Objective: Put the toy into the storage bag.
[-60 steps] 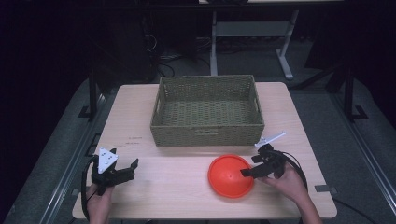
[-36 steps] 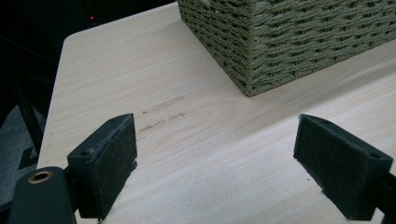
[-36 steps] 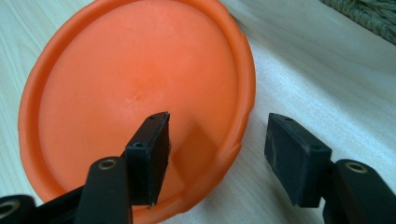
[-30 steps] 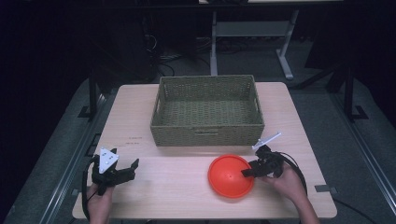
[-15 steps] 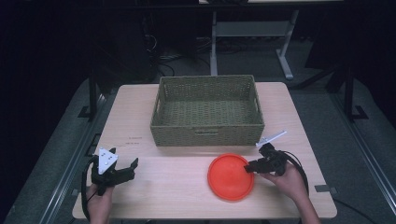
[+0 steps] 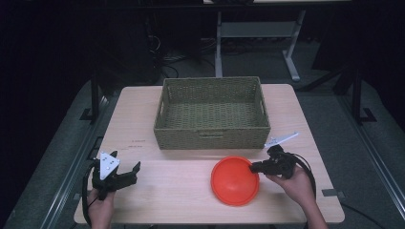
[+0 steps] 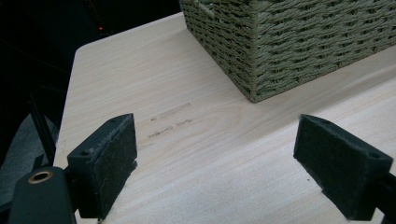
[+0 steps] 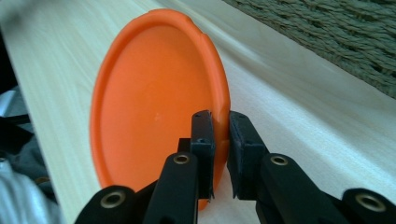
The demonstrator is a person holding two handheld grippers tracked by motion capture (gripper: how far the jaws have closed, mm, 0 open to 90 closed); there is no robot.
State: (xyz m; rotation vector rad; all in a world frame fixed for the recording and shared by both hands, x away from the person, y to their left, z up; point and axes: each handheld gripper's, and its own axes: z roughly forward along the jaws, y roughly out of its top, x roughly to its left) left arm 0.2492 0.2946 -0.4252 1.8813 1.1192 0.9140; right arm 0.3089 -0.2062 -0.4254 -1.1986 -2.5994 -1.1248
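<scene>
An orange plate [image 6: 234, 181] lies on the wooden table [image 6: 167, 191], just in front of the woven basket [image 6: 212, 136]. My right gripper [image 6: 255, 167] is shut on the plate's right rim. In the right gripper view the two black jaws pinch the rim of the plate [image 8: 149, 116] between them, at my right gripper [image 8: 219, 130]. My left gripper [image 6: 133, 172] rests at the table's front left, open and holding nothing. In the left gripper view its wide-apart pads [image 7: 105, 163] frame bare wood, and the left gripper [image 7: 215, 158] is well short of the basket's corner [image 7: 289, 42].
The basket is empty and stands at the middle back of the table; its wall [image 8: 327, 28] is close behind the plate. Bare wood lies between the two grippers. A white strip [image 6: 282, 140] lies by the basket's right front corner. Dark floor and table legs surround the table.
The right gripper has shifted slightly at the plate's right rim, and the plate looks flatter than before. The left gripper has not moved.
</scene>
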